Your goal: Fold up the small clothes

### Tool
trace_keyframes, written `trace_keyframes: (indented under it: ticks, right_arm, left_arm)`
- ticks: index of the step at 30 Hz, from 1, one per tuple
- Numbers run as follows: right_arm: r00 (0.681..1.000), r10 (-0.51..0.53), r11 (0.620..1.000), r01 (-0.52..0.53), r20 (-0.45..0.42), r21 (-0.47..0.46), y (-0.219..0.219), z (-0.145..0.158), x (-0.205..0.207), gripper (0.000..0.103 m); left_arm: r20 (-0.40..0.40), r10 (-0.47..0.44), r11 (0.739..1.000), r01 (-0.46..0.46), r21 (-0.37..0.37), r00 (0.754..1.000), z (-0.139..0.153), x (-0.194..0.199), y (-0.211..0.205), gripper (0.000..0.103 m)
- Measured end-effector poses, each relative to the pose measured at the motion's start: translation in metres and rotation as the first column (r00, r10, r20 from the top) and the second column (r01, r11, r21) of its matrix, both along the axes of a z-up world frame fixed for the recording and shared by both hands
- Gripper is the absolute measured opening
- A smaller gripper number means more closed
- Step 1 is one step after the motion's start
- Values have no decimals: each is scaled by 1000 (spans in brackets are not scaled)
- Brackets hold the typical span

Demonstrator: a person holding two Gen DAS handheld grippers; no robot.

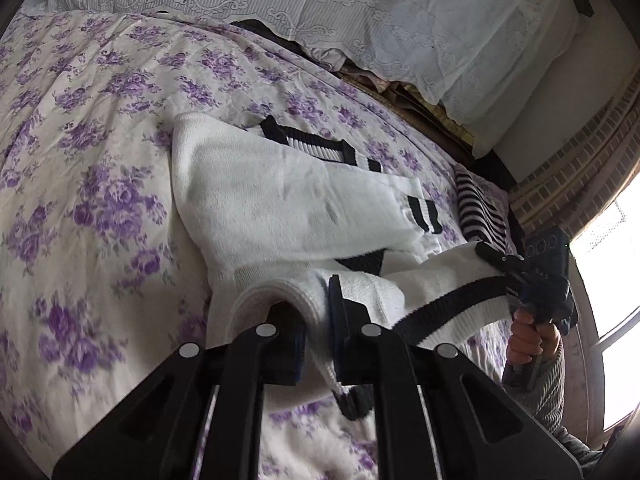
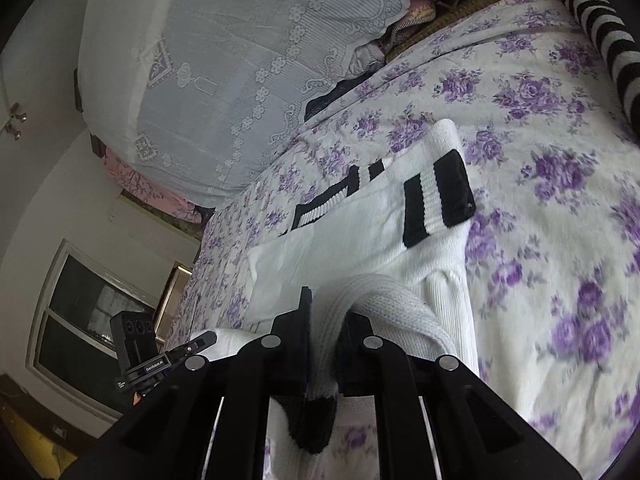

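A white knit sweater (image 1: 280, 200) with black stripe trim lies partly on the purple-flowered bed sheet (image 1: 80, 140), its near hem lifted. My left gripper (image 1: 316, 308) is shut on a thick fold of the white ribbed hem. To the right, my right gripper (image 1: 494, 258) pinches the other end of the same hem, with a hand (image 1: 532, 336) on its handle. In the right wrist view the sweater (image 2: 360, 232) shows a black-banded cuff folded across its body. There my right gripper (image 2: 328, 312) is shut on the ribbed hem, and my left gripper (image 2: 204, 340) shows low on the left.
A black-and-white striped garment (image 1: 480, 208) (image 2: 600, 32) lies on the sheet beyond the sweater. A pile covered by a white lace cloth (image 1: 400, 20) (image 2: 220, 80) stands along the bed's far side. A bright window (image 1: 616, 280) is at the right edge.
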State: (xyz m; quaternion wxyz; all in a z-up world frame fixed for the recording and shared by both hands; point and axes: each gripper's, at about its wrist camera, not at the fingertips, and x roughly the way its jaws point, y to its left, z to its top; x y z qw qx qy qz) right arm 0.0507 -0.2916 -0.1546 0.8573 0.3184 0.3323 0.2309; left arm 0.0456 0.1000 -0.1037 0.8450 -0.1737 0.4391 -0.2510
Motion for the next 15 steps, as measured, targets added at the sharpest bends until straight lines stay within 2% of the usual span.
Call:
trace_keyframes:
  ticks: [5, 15]
  right_arm:
    - [1000, -19, 1000, 19, -17, 21, 0, -4, 30, 10]
    - [998, -65, 997, 64, 5, 46, -3, 4, 94, 10]
  left_arm:
    - [-16, 19, 1000, -19, 5, 1000, -2, 28, 3, 9]
    - [-45, 105, 991, -108, -74, 993, -3, 97, 20, 9]
